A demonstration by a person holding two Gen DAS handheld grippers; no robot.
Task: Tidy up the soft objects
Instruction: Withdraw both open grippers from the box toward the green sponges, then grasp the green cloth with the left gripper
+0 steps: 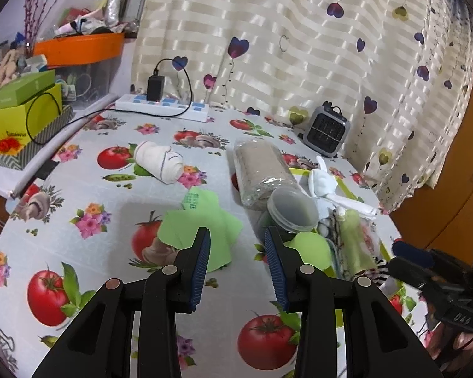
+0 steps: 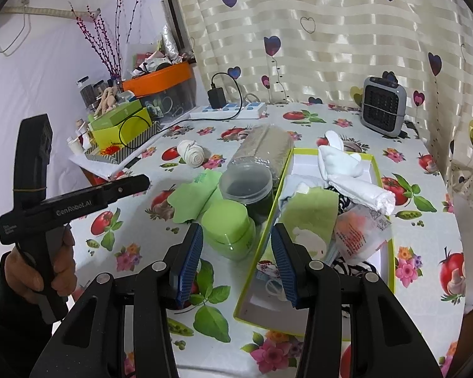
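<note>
Where the cloths heap up in my yellow-rimmed box (image 2: 382, 170), the lower layers are buried and I cannot sort one from another; its near corner is cut off behind my right gripper (image 2: 236, 236). Only the right view shows the box whole, with the white rolled cloth (image 2: 359, 190) lying across the pile, and my hand (image 2: 52, 271) on the left tool's grip. Only the left view shows the green cloth (image 1: 201, 220) spread flat on the tablecloth (image 1: 88, 189), the rolled white sock (image 1: 157, 162) well beyond it. Left gripper (image 1: 237, 233): jaws apart, empty, above the green cloth's edge. Right gripper: jaws apart, empty, straddling the box's rim beside the green-lidded jar (image 2: 228, 230).
</note>
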